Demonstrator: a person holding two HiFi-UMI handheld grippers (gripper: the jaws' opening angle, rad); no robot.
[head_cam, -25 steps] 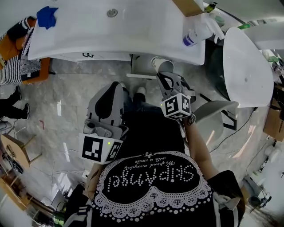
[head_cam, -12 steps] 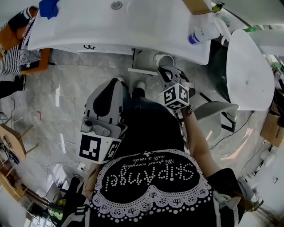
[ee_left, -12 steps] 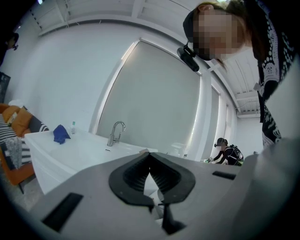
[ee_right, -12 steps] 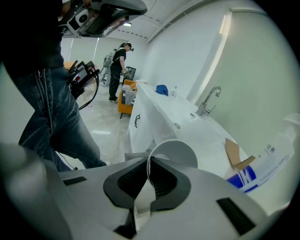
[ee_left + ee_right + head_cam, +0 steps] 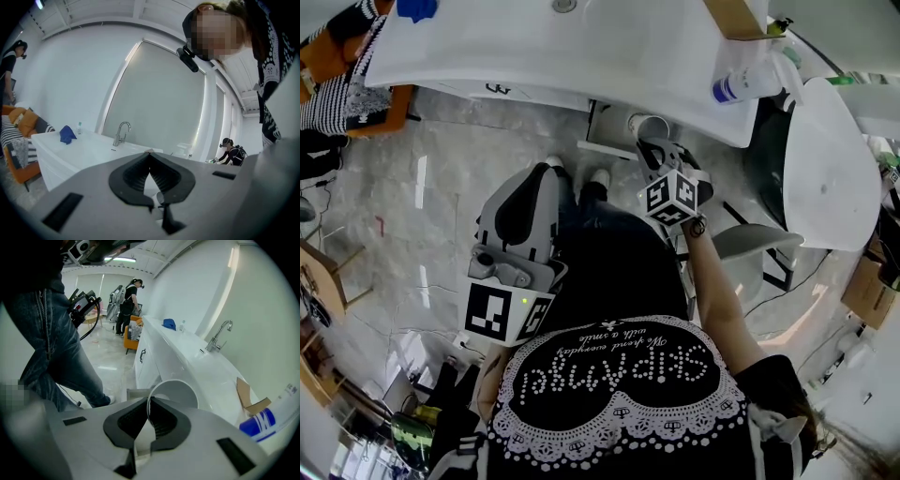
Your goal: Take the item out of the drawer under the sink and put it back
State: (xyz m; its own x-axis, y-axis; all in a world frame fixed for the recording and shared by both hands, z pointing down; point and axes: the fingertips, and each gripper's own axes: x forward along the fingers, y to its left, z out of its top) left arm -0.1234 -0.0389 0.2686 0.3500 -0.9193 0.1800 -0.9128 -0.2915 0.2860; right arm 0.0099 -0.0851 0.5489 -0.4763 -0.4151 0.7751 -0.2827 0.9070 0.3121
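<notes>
Beside the glossy white counter (image 5: 628, 47), right claw (image 5: 149, 403) pinches a round white cup (image 5: 176, 391).

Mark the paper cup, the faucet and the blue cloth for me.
paper cup (image 5: 177, 393): right gripper view, inside wall near the rim.
faucet (image 5: 219, 335): right gripper view, upright neck.
blue cloth (image 5: 67, 134): left gripper view, middle of the bunch.

The right arm stretches forward, and the right gripper (image 5: 149, 400) tilts steeply down with its jaws pinched on the rim of a white cup (image 5: 177, 391). The left gripper (image 5: 150, 153) sits close against the body, roughly level, jaws together and empty.
</notes>
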